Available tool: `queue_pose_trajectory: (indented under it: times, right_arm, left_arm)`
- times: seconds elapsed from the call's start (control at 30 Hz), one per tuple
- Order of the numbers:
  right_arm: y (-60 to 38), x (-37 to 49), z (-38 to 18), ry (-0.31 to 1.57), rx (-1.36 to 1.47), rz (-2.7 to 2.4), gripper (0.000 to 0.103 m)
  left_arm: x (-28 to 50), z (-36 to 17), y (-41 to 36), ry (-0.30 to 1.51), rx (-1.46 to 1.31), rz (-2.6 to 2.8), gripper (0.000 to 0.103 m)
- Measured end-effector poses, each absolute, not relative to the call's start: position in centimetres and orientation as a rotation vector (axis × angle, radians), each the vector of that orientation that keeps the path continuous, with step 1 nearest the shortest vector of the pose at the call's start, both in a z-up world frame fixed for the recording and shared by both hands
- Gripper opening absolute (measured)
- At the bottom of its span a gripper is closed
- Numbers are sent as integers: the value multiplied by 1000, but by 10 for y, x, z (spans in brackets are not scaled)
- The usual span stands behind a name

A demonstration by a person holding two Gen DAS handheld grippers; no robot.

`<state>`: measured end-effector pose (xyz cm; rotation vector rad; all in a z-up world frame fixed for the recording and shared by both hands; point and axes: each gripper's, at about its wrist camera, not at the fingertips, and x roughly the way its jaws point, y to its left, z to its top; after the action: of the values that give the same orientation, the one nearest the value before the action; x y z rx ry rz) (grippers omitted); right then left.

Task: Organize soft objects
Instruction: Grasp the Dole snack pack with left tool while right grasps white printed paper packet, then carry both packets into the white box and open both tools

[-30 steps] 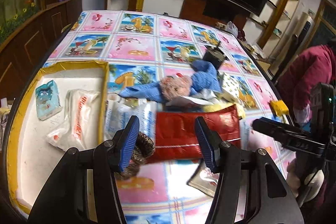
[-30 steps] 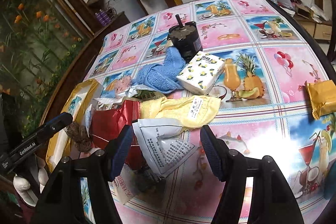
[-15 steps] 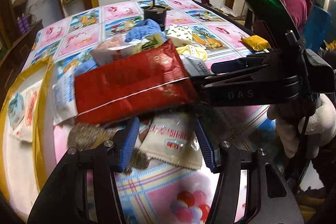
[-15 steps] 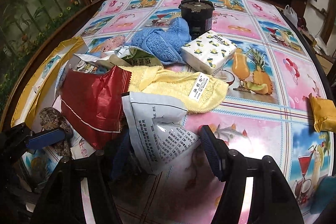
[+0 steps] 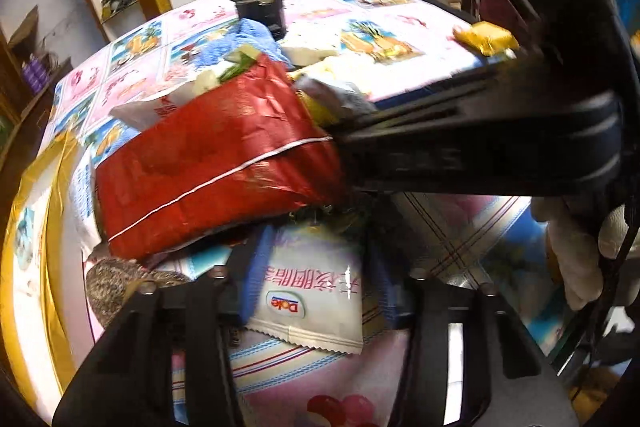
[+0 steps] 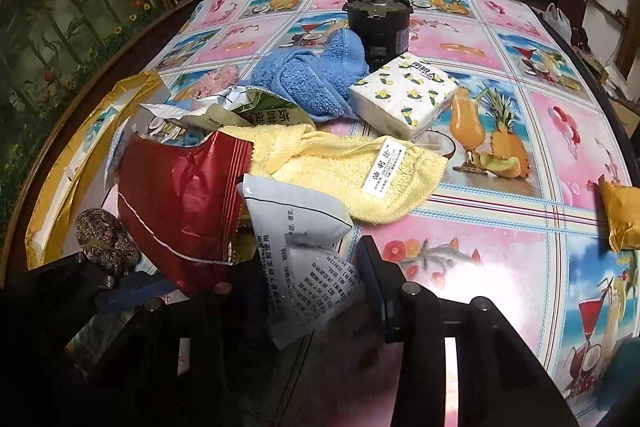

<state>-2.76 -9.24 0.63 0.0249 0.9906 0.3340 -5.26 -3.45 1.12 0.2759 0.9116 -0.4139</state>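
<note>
Though upside down, "Dole" pouch [image 5: 310, 293].

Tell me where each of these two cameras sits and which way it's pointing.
Left wrist: on the left tongs, angled down at a white Dole pouch between its closing fingers; the right tongs and a white-gloved hand cross on the right.
Right wrist: on the right tongs, angled down at a grey printed pouch between its closing fingers; the left tongs show low on the left.
Shared: red foil bag, black motor, fruit-print tablecloth.
</note>
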Motion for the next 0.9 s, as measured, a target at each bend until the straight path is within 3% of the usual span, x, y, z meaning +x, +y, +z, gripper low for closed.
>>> queue_pose_trajectory:
  times: [0.13,0.2,0.7,0.77,0.87,0.9]
  right_arm:
    - [-104,-38,10,985,74,332,38]
    - [-110,-43,14,980,97,330,38]
    - [-96,-91,68,873,80,395,38]
    - [-91,-89,69,881,89,413,38]
    - [-84,-86,66,894,107,428,38]
    - [-83,-85,65,896,108,429,38]
  left_arm:
    - [-57,25,-20,902,197,-420,22]
    - [-62,32,-11,899,142,-444,7]
    - [-95,80,67,828,-67,-440,7]
    - [-90,69,62,883,-50,-452,15]
    - [-84,49,52,930,-65,-496,48]
    - [-80,43,47,934,-61,-507,51]
